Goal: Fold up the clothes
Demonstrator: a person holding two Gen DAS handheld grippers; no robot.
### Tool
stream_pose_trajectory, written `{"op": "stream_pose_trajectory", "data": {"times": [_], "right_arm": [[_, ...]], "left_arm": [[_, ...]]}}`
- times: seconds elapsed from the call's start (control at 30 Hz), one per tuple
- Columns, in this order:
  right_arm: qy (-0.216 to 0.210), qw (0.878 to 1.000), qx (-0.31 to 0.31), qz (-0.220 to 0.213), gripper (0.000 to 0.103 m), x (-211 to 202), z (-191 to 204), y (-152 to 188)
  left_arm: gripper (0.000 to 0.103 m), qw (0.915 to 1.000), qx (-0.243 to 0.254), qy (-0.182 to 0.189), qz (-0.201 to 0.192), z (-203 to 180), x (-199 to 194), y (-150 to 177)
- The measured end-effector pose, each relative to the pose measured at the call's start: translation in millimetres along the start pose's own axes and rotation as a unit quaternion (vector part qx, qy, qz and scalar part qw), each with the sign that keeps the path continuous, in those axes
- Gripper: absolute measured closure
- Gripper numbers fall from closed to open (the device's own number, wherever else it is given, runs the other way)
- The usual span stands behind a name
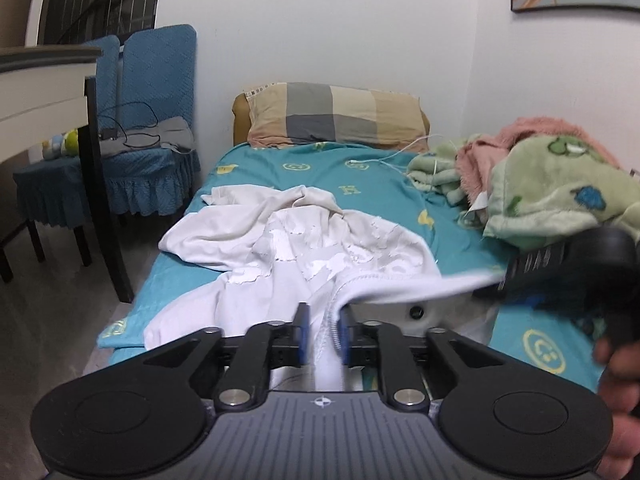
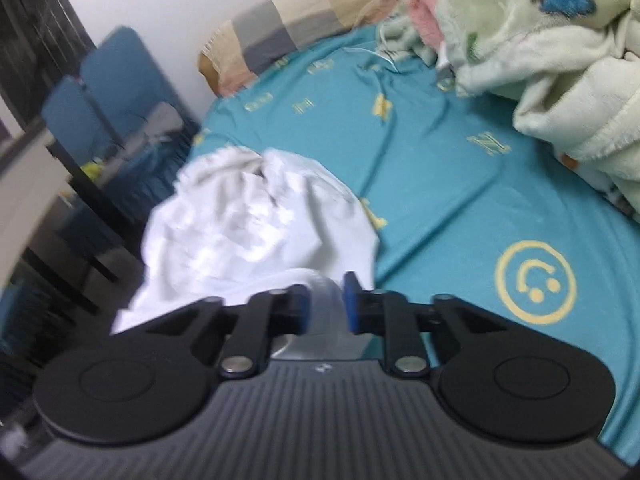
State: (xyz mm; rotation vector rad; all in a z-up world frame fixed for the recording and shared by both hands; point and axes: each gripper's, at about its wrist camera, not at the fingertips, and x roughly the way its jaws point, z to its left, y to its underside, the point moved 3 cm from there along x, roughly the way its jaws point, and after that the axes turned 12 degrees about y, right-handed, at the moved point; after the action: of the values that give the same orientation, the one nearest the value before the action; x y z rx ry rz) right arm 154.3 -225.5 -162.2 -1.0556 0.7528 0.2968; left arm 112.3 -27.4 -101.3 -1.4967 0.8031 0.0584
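A crumpled white garment (image 1: 288,248) with a cracked white print lies on the teal bed sheet (image 1: 320,176), near the bed's left side. Its stitched hem rises between the blue pads of my left gripper (image 1: 324,332); the pads stand a little apart and the cloth looks loose there. From there a strip of the cloth stretches right to the other gripper's black housing (image 1: 568,268). In the right wrist view my right gripper (image 2: 326,300) is shut on a bunched fold of the white garment (image 2: 248,224), low over the sheet (image 2: 440,160).
A checked pillow (image 1: 332,116) lies at the head of the bed. Green and pink blankets (image 1: 552,188) are heaped along the right side, with a white cable (image 1: 392,160) beside them. Blue-covered chairs (image 1: 156,120) and a white table (image 1: 44,92) stand left of the bed. A hand (image 1: 616,400) shows at lower right.
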Motion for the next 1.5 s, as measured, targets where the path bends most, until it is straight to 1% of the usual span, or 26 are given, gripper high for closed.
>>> {"op": "stream_pose_trajectory", "data": {"times": [0.07,0.1,0.13,0.23,0.3,0.4,0.5,0.53,0.57,0.63,0.73,0.8,0.83,0.9,0.93,0.97,1.03,1.13,1.17,1.2,1.3,1.37,1.4,1.5], "right_arm": [[-0.018,0.999,-0.011,-0.030,0.089,-11.3,6.3,-1.3],[-0.030,0.999,-0.012,-0.039,0.089,-16.3,7.8,-3.1],[-0.041,0.998,-0.008,-0.045,0.090,-20.6,7.7,-5.0],[-0.071,0.996,0.011,-0.057,0.090,-29.5,4.2,-11.9],[-0.087,0.994,0.026,-0.060,0.090,-33.1,1.8,-15.7],[-0.103,0.991,0.046,-0.068,0.090,-37.3,-3.2,-20.4],[-0.103,0.990,0.051,-0.083,0.090,-40.1,-7.1,-24.2],[-0.102,0.990,0.053,-0.087,0.090,-40.6,-8.5,-25.3],[-0.098,0.990,0.054,-0.091,0.090,-40.9,-10.0,-26.5],[-0.086,0.990,0.055,-0.097,0.090,-39.9,-14.6,-28.4],[-0.061,0.993,0.050,-0.093,0.090,-33.9,-20.9,-31.3],[-0.053,0.995,0.040,-0.070,0.089,-25.9,-21.2,-28.5],[-0.050,0.997,0.034,-0.056,0.088,-21.3,-20.3,-26.2],[-0.045,0.998,0.022,-0.027,0.088,-12.1,-18.6,-21.7],[-0.042,0.999,0.012,-0.010,0.088,-7.2,-16.5,-18.3],[-0.036,0.999,-0.012,0.011,0.086,-1.4,-11.0,-11.7],[-0.023,0.997,-0.059,0.054,0.085,9.8,-0.1,1.4],[-0.007,0.985,-0.129,0.119,0.085,25.9,15.2,24.8],[-0.001,0.981,-0.145,0.132,0.085,29.1,18.6,32.9],[0.008,0.979,-0.152,0.136,0.085,30.4,19.7,38.4],[0.032,0.980,-0.148,0.130,0.085,27.9,15.0,44.6],[0.051,0.985,-0.127,0.108,0.086,22.2,8.6,39.9],[0.062,0.987,-0.118,0.088,0.087,17.8,6.6,34.7],[0.071,0.994,-0.086,-0.001,0.088,-3.5,3.5,13.3]], "left_arm": [[0.077,0.9999,0.010,-0.012,0.006,-2.0,2.4,4.1],[0.071,0.9996,0.015,-0.020,0.012,-2.6,4.1,6.2],[0.067,0.9993,0.020,-0.026,0.017,-3.6,6.1,8.5],[0.060,0.9978,0.042,-0.038,0.033,-9.2,12.8,15.7],[0.058,0.9957,0.064,-0.049,0.045,-14.0,18.1,20.7],[0.054,0.9889,0.099,-0.079,0.078,-20.5,29.1,30.4],[0.054,0.9808,0.116,-0.115,0.106,-20.2,33.5,36.5],[0.054,0.9799,0.113,-0.126,0.106,-17.5,31.6,36.0],[0.054,0.9809,0.101,-0.134,0.098,-12.7,27.0,33.3],[0.054,0.9837,0.073,-0.151,0.065,-2.8,11.9,23.2],[0.054,0.9863,0.011,-0.164,-0.018,14.9,-22.6,1.3],[0.054,0.9854,-0.040,-0.151,-0.069,27.0,-43.7,-14.0],[0.055,0.9839,-0.058,-0.145,-0.088,31.5,-51.5,-19.6],[0.058,0.9809,-0.077,-0.137,-0.115,37.7,-63.1,-27.2],[0.060,0.9798,-0.082,-0.133,-0.124,38.7,-67.2,-29.4],[0.061,0.9797,-0.085,-0.131,-0.126,38.5,-69.0,-30.1],[0.068,0.9797,-0.093,-0.129,-0.122,41.0,-71.0,-29.6],[0.074,0.9793,-0.100,-0.136,-0.111,49.2,-71.0,-26.2],[0.074,0.9793,-0.102,-0.138,-0.107,51.2,-70.2,-24.9],[0.075,0.9793,-0.105,-0.139,-0.103,53.2,-69.4,-23.6],[0.078,0.9790,-0.106,-0.146,-0.094,59.5,-63.7,-19.8],[0.083,0.9794,-0.111,-0.142,-0.090,60.5,-59.9,-18.5],[0.088,0.9797,-0.109,-0.140,-0.093,59.2,-58.4,-18.8],[0.095,0.9797,-0.084,-0.139,-0.118,48.7,-59.2,-24.1]]}}
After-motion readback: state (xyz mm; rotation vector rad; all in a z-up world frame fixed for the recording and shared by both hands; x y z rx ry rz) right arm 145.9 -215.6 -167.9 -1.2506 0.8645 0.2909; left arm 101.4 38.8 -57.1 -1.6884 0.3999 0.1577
